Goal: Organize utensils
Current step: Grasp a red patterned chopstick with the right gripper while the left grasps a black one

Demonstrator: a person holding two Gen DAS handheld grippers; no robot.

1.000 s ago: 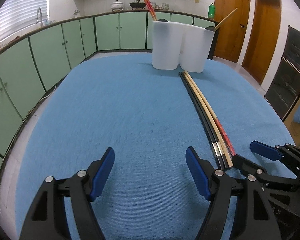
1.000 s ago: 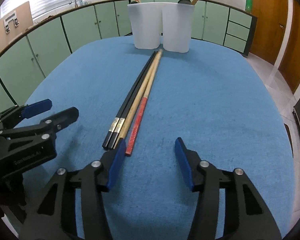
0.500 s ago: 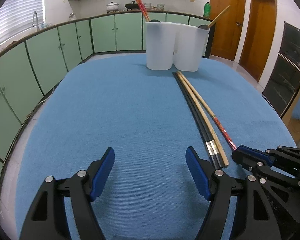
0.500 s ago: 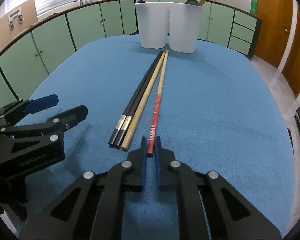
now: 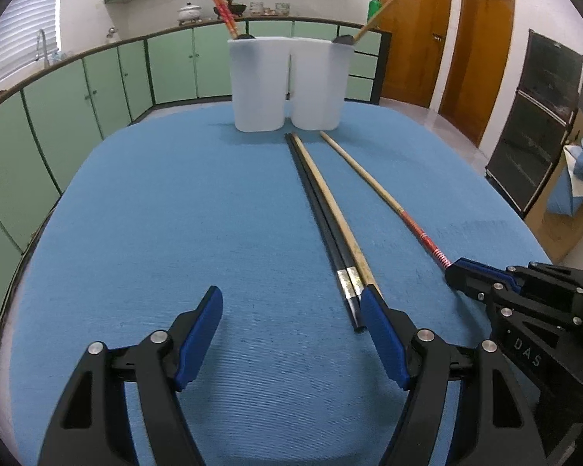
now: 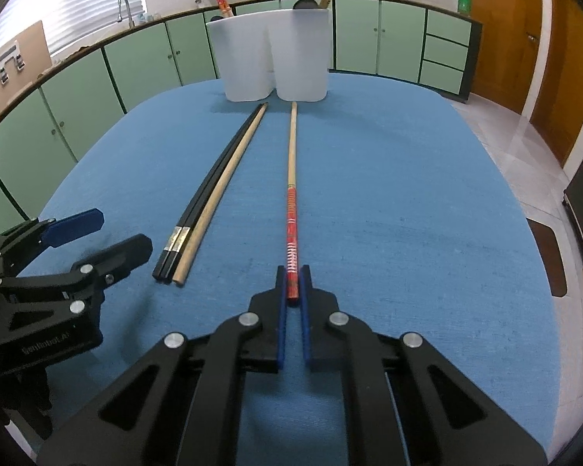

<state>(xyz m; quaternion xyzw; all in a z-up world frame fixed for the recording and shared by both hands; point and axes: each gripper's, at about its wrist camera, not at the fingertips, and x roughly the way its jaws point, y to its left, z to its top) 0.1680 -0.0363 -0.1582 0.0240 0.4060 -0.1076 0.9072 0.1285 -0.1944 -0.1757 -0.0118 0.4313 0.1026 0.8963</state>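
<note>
My right gripper (image 6: 292, 277) is shut on the near end of a red-patterned chopstick (image 6: 291, 178), which lies straight toward two white holders (image 6: 268, 58); that chopstick (image 5: 373, 184) runs apart from the others in the left wrist view. Two black chopsticks (image 6: 206, 190) and a plain wooden one (image 6: 223, 186) lie side by side to its left. My left gripper (image 5: 291, 312) is open over the blue cloth, its right finger beside the black chopsticks' (image 5: 322, 221) near ends. The right gripper (image 5: 452, 270) appears at right in that view. Red chopsticks (image 5: 221, 9) stand in the left holder (image 5: 258, 81).
A blue cloth (image 6: 408, 194) covers the table. The right holder (image 5: 318, 81) has a wooden handle (image 5: 377, 15) sticking out. Green cabinets (image 5: 97, 81) ring the room behind; wooden doors (image 5: 416, 27) and a dark oven cabinet (image 5: 540, 124) stand to the right.
My right gripper closed from open onto the red-patterned chopstick's near end and dragged it sideways away from the other three. My left gripper stayed open and shifted slightly toward the black chopsticks.
</note>
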